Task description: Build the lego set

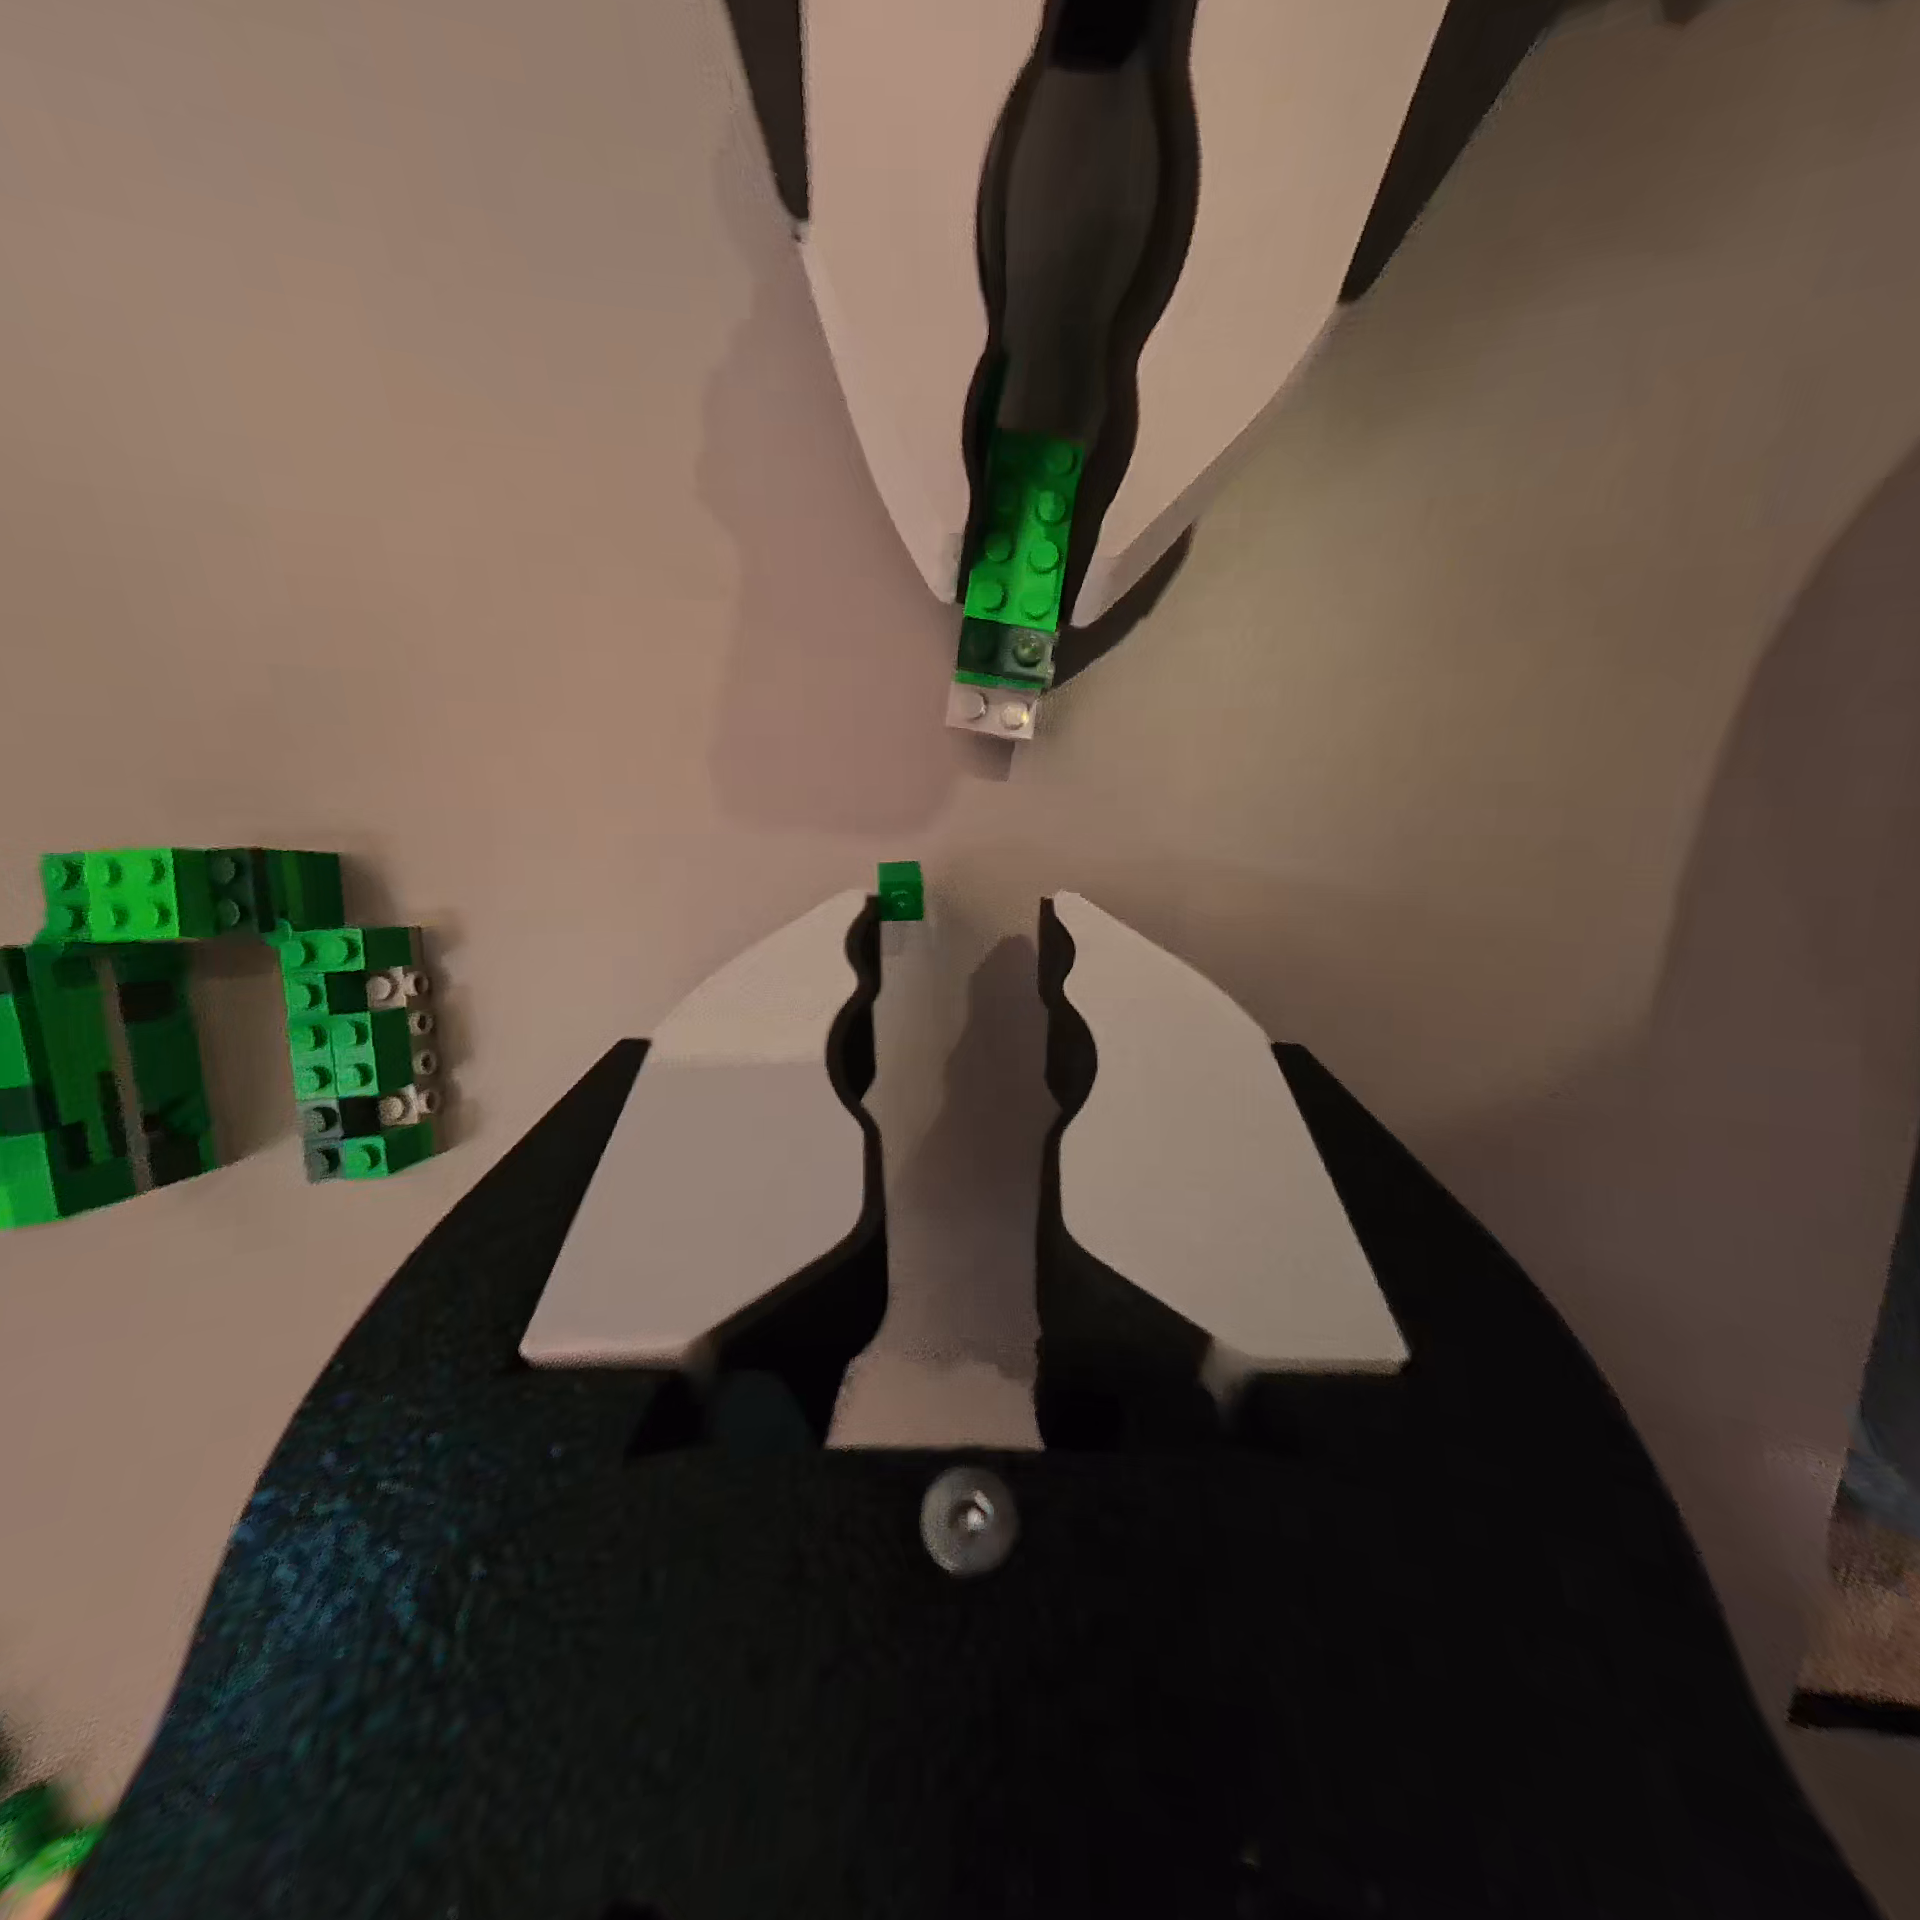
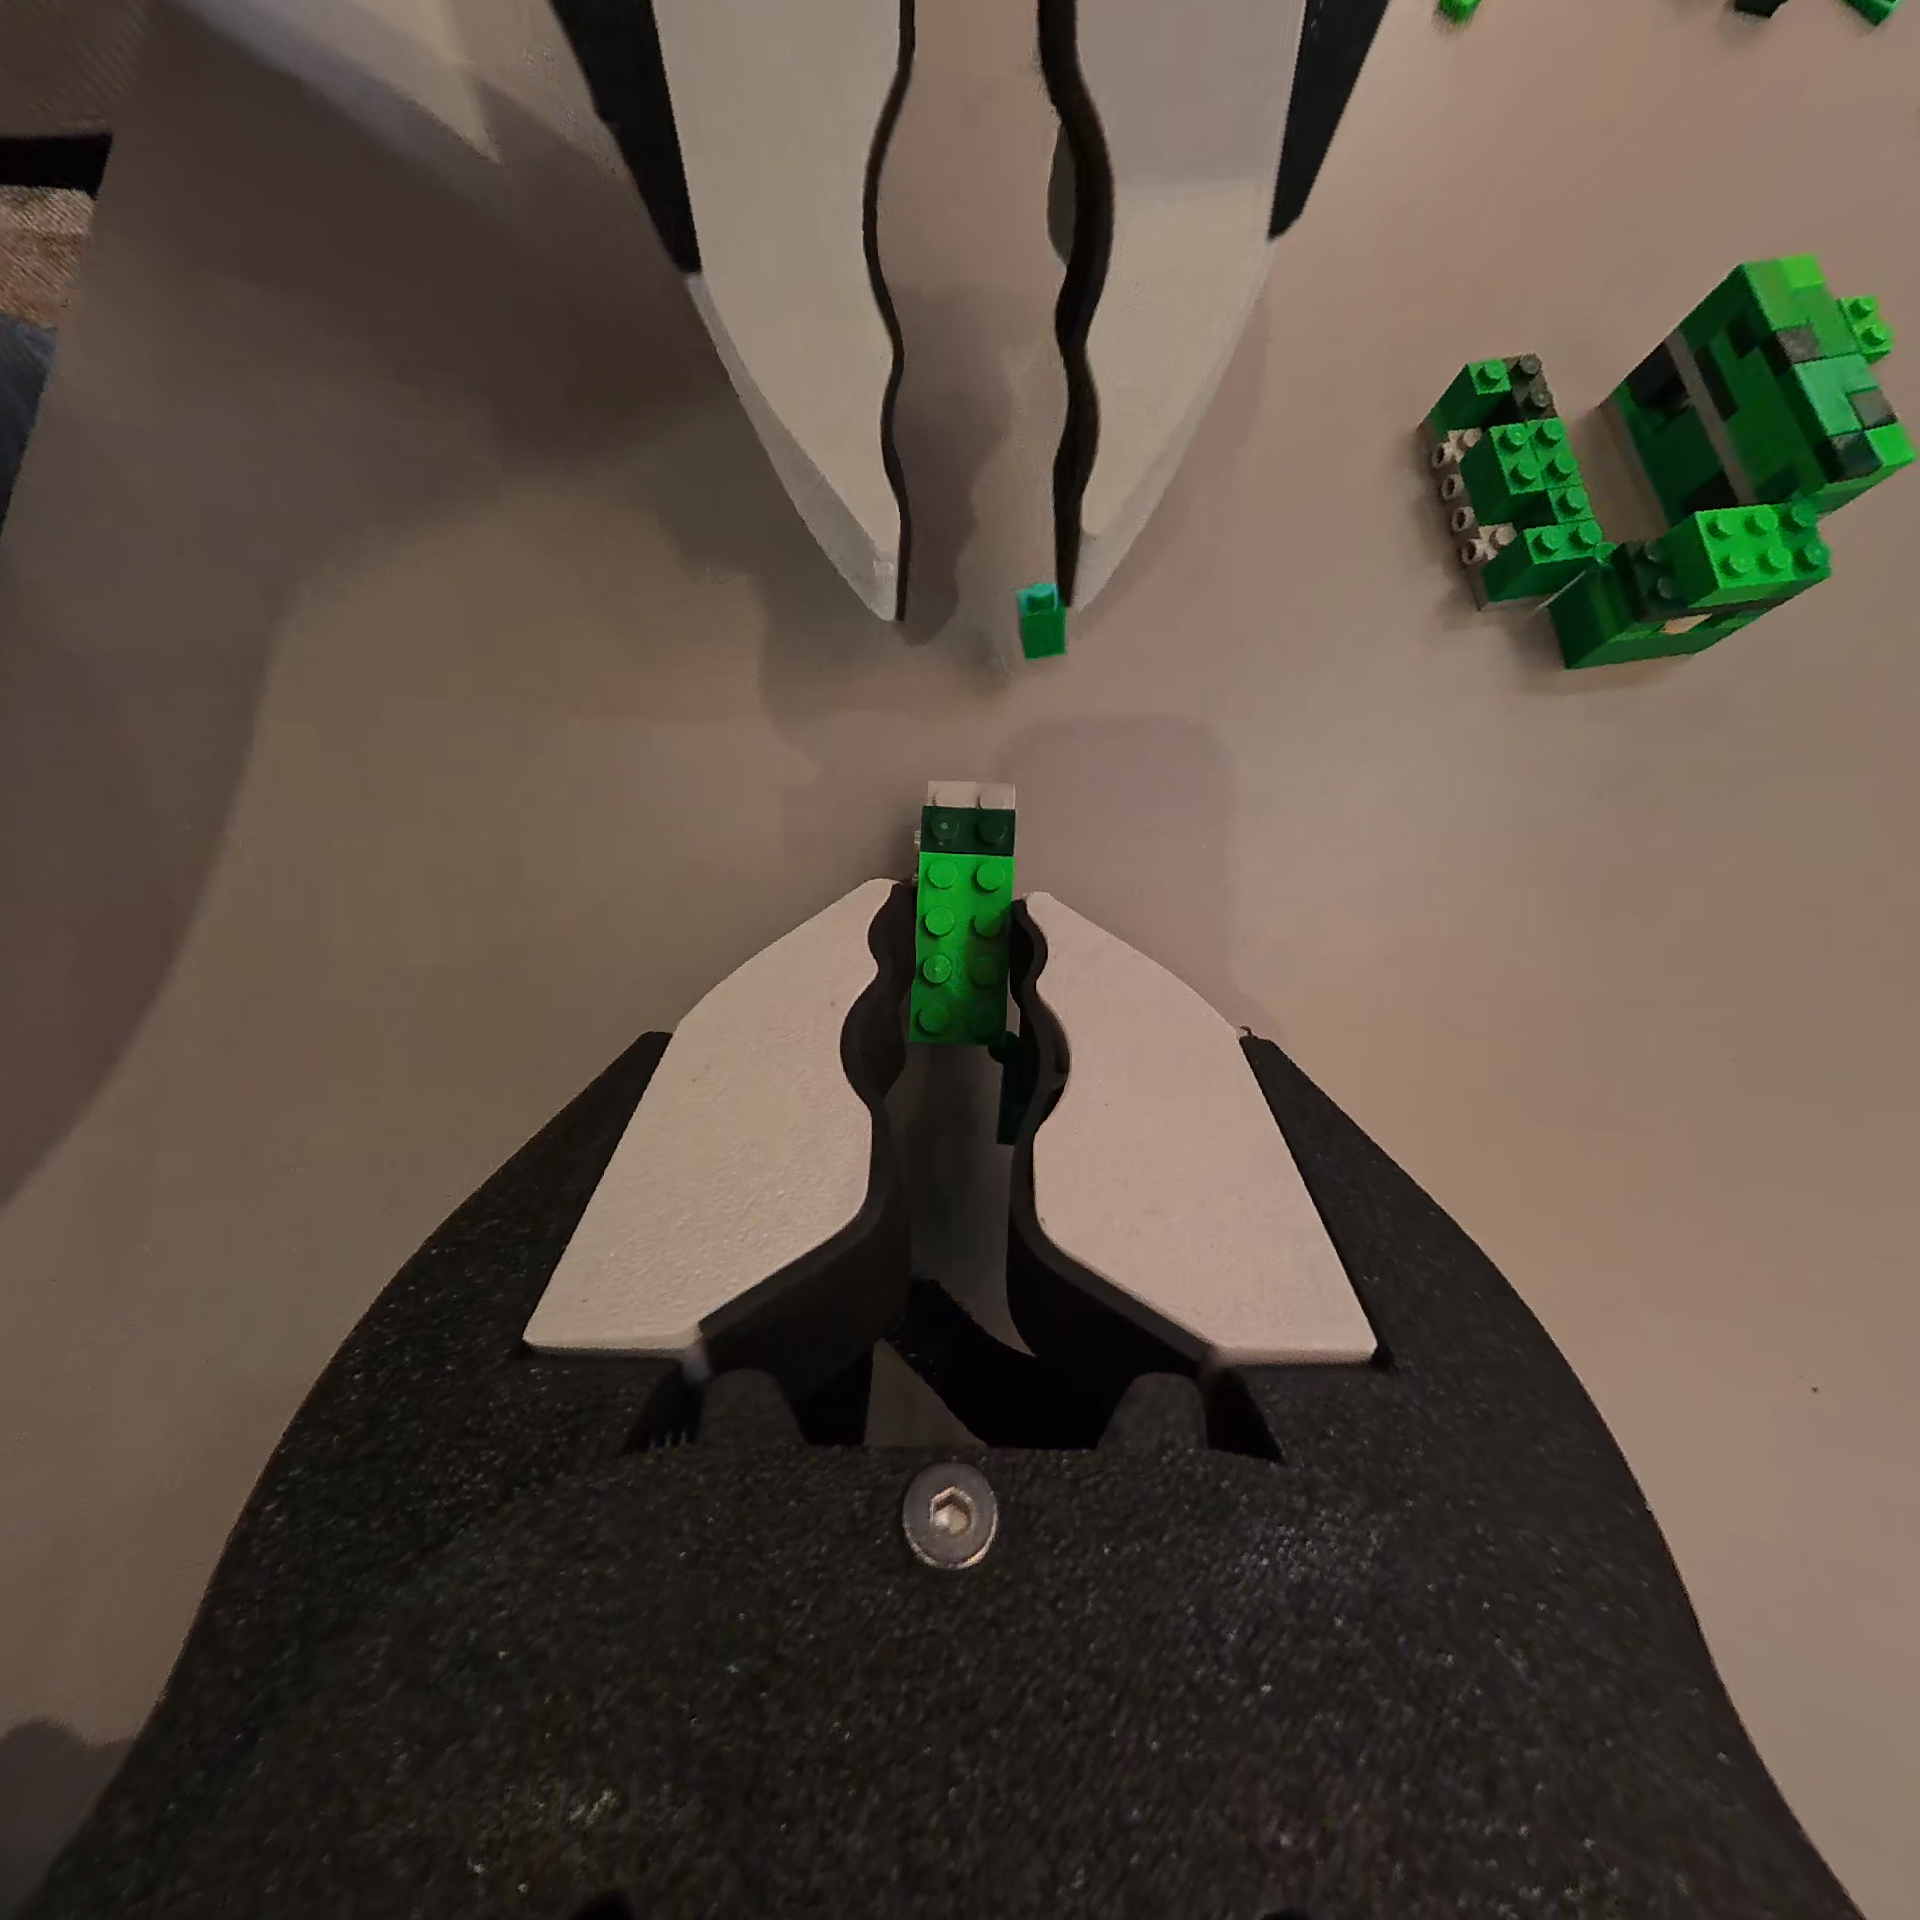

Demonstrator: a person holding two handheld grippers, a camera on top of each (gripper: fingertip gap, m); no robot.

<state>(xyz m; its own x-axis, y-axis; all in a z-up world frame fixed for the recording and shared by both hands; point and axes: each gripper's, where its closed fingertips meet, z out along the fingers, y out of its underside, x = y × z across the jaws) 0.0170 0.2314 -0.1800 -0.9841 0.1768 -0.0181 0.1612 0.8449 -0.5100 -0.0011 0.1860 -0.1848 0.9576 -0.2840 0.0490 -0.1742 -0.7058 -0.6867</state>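
Note:
My right gripper (image 2: 961, 899) is shut on a narrow green brick assembly (image 2: 964, 940) with a dark green and a white end, held low over the beige table (image 2: 416, 831). My left gripper (image 1: 956, 909) faces it tip to tip, open and empty. A small green one-stud brick (image 1: 899, 890) sits at the tip of its left finger, touching or nearly so; it also shows in the right wrist view (image 2: 1042, 623). The left wrist view shows the right gripper (image 1: 1023, 623) and the assembly (image 1: 1023, 540). The right wrist view shows the left gripper (image 2: 982, 608).
A larger, partly built green model (image 1: 208, 1018) lies on the table to the left of my left gripper, also seen in the right wrist view (image 2: 1662, 468). Loose green pieces (image 2: 1455, 8) lie at the far edge of the view. The table edge (image 1: 1849, 1403) is at the right. One gripper's finger ends stand about 6 cm off the other's.

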